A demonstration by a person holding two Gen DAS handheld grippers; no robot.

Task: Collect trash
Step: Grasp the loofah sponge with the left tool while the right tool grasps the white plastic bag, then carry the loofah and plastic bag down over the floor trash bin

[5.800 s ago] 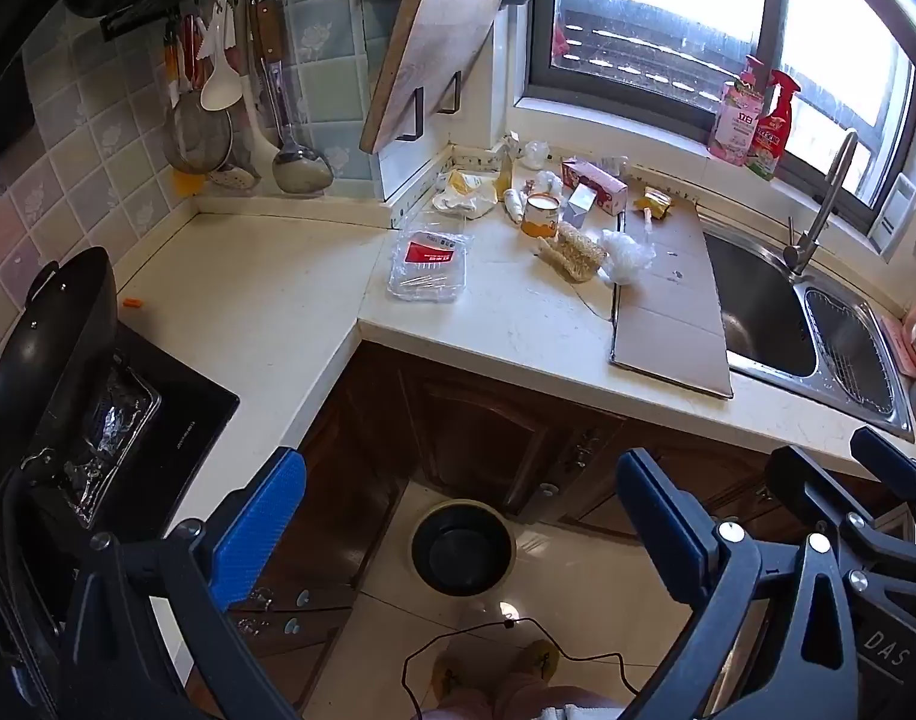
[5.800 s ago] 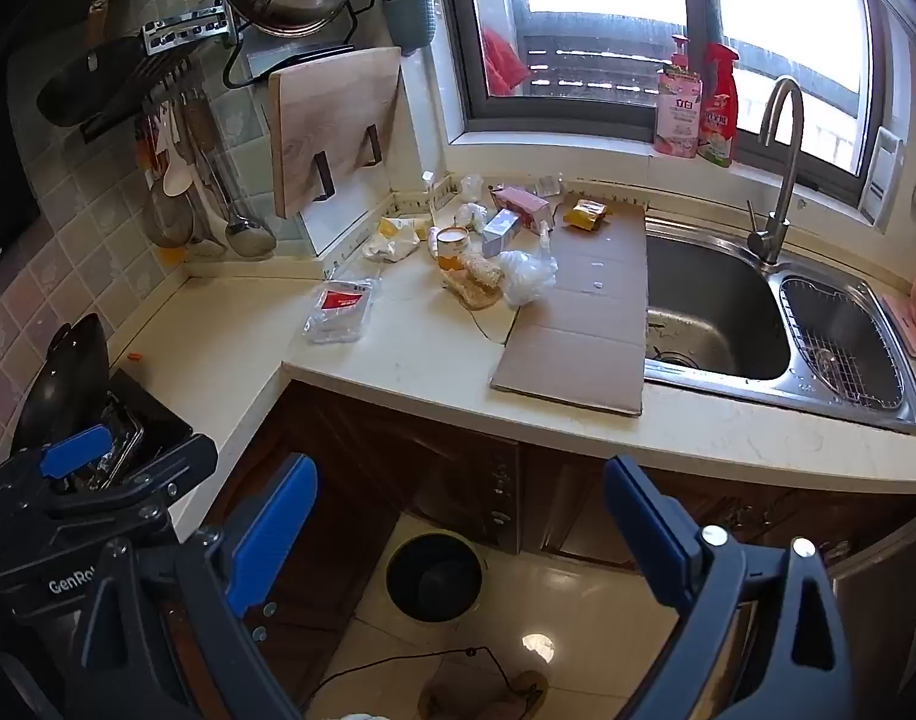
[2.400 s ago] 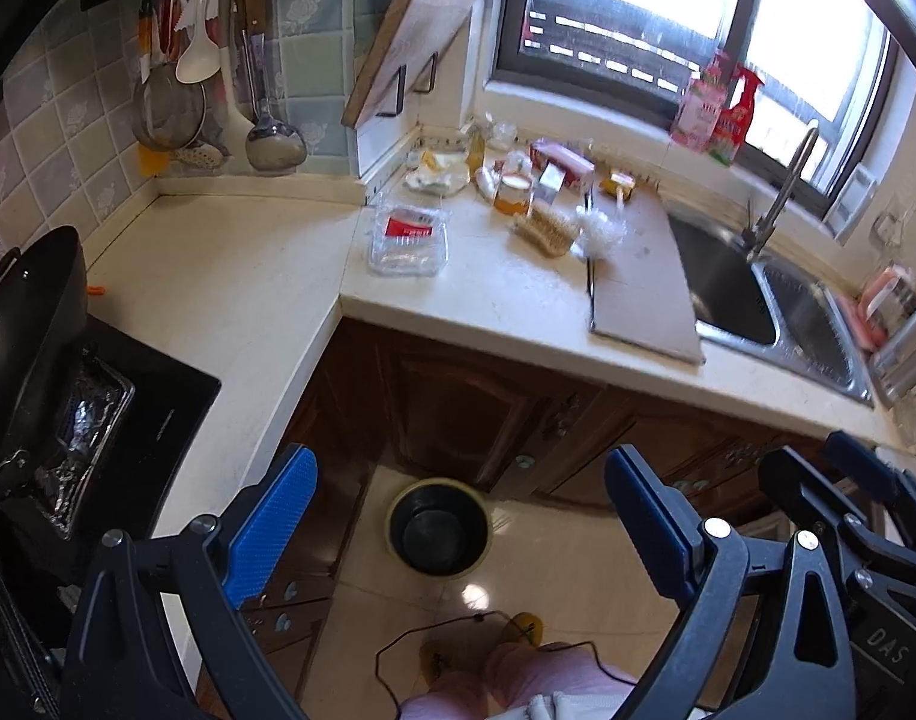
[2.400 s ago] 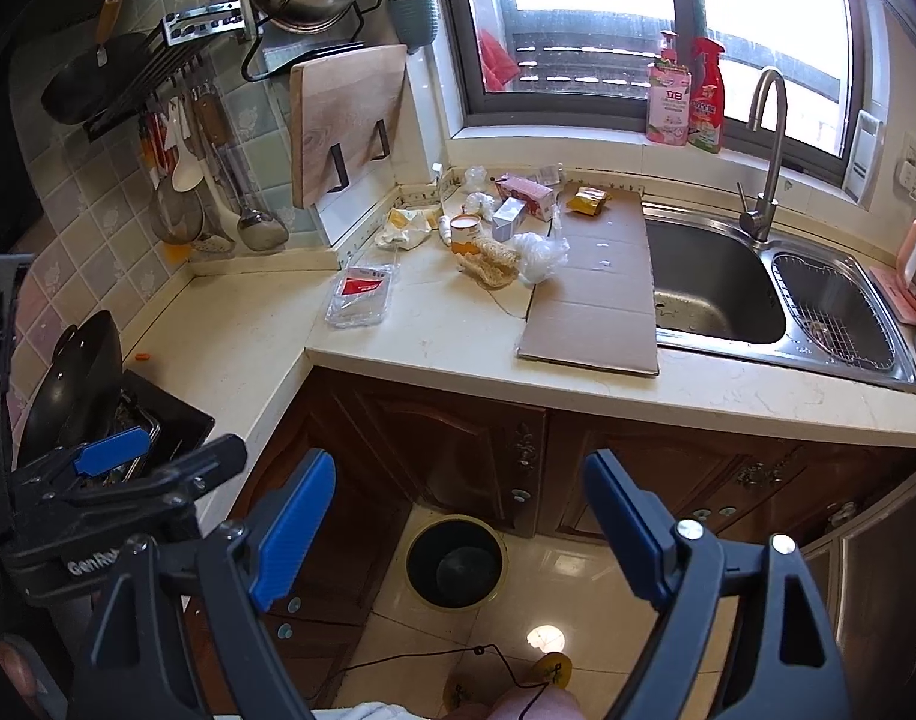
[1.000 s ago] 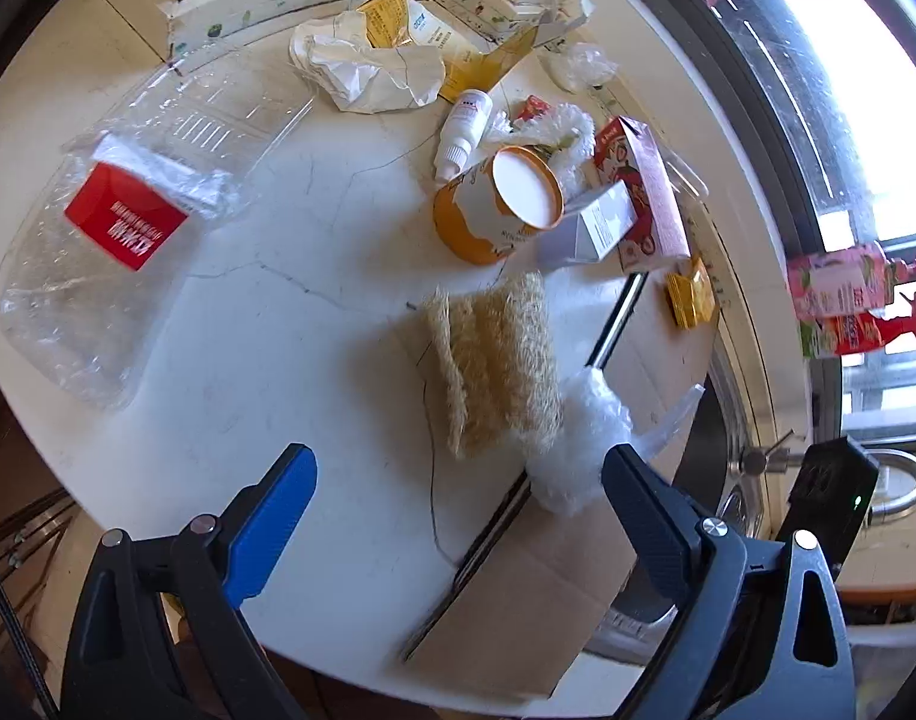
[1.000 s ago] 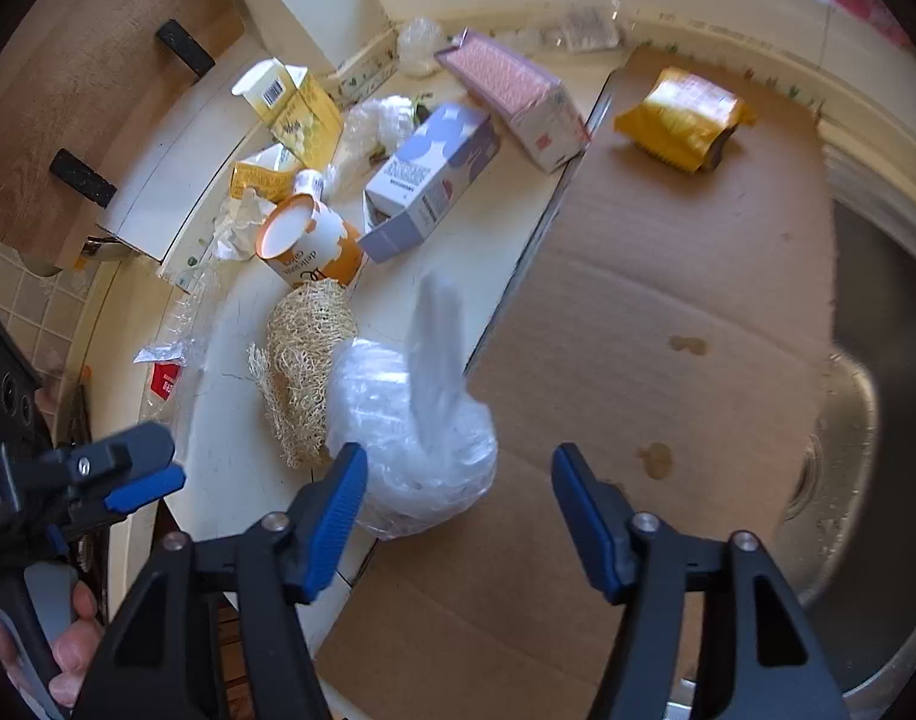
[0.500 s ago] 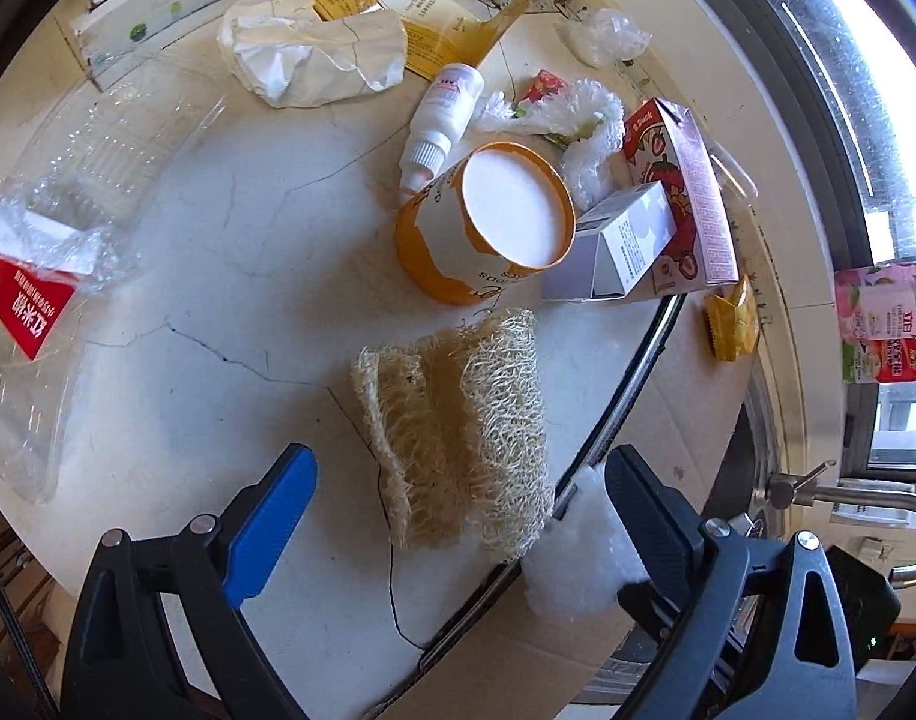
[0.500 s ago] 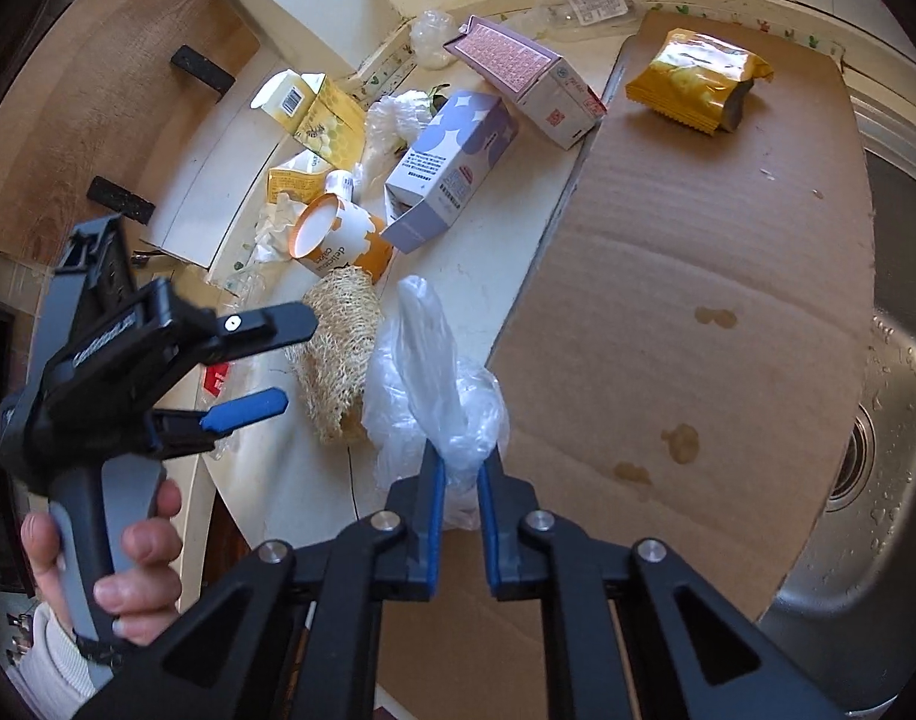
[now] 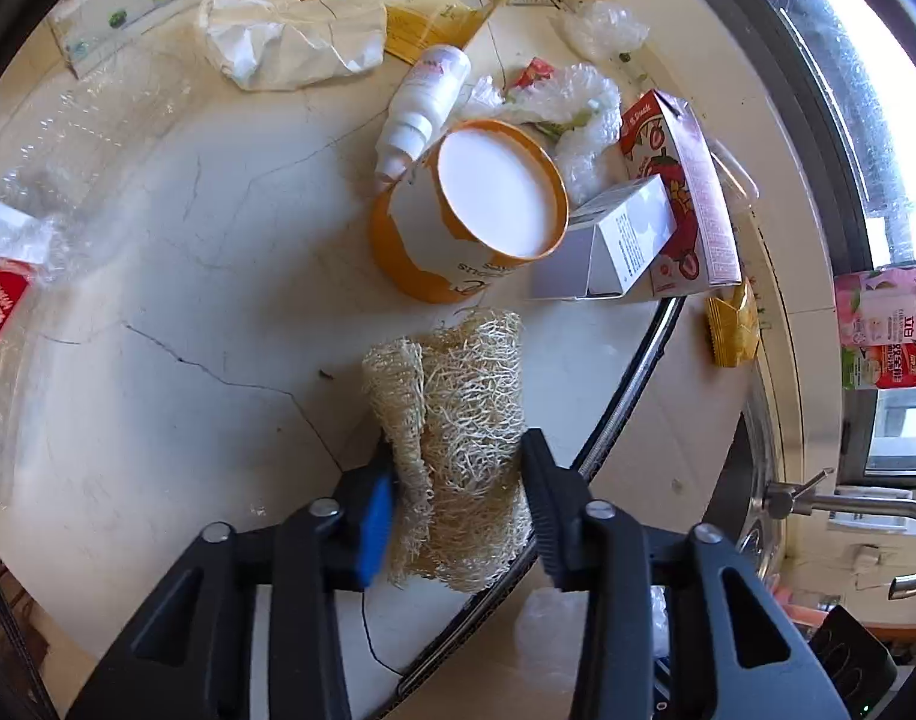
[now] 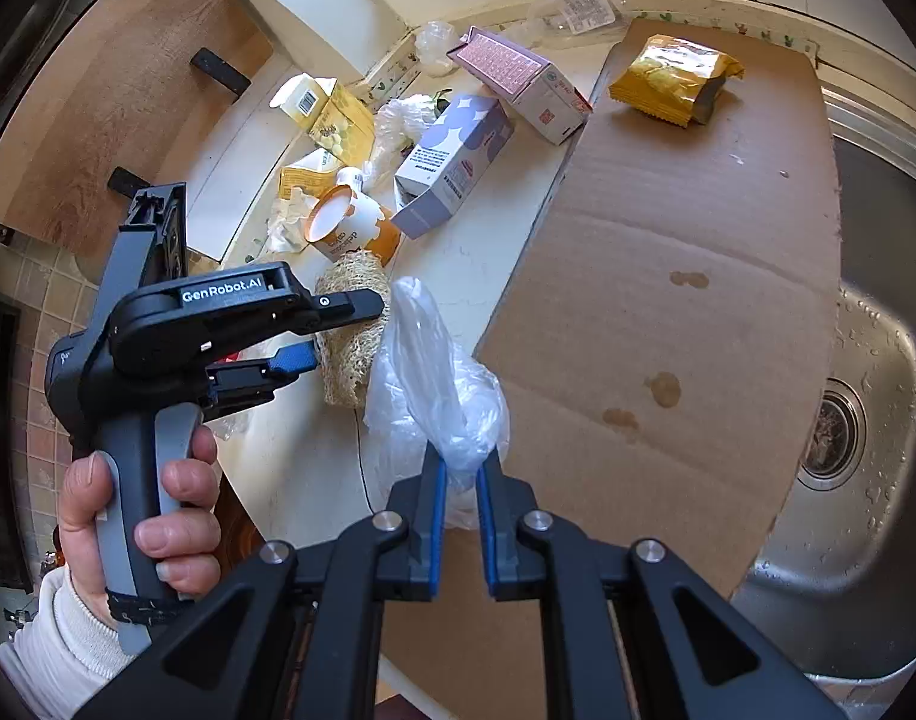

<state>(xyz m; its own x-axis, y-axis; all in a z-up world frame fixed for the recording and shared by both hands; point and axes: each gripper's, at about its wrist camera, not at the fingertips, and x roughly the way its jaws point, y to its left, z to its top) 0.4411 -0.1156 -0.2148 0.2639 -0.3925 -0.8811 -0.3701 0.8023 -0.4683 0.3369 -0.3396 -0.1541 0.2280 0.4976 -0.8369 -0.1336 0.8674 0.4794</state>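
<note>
Kitchen counter (image 9: 158,276) with scattered trash, seen from 2 wrist cameras. At far left, a clear plastic tray (image 9: 32,240) with a red label is laid flat. Far from the viewer, a crumpled white wrapper (image 9: 290,39) and a small white bottle (image 9: 422,102) are seen. An orange paper cup (image 9: 458,222) is tipped on its side, just beyond the loofah sponge (image 9: 458,420). The left gripper (image 9: 455,498), whose jaws have just been closing, is clamped on the near end of the sponge, its pads pressed against both sides. Right of the cup, a white carton (image 9: 614,246) and a pink carton (image 9: 686,192) are lying together. The right gripper (image 10: 456,480) is closed on a clear plastic bag (image 10: 434,384), pinched at its near end, at the left edge of a flat cardboard sheet (image 10: 698,240). A yellow snack packet (image 10: 674,81) is resting at the sheet's far end. The sink (image 10: 866,420) is at far right.
</note>
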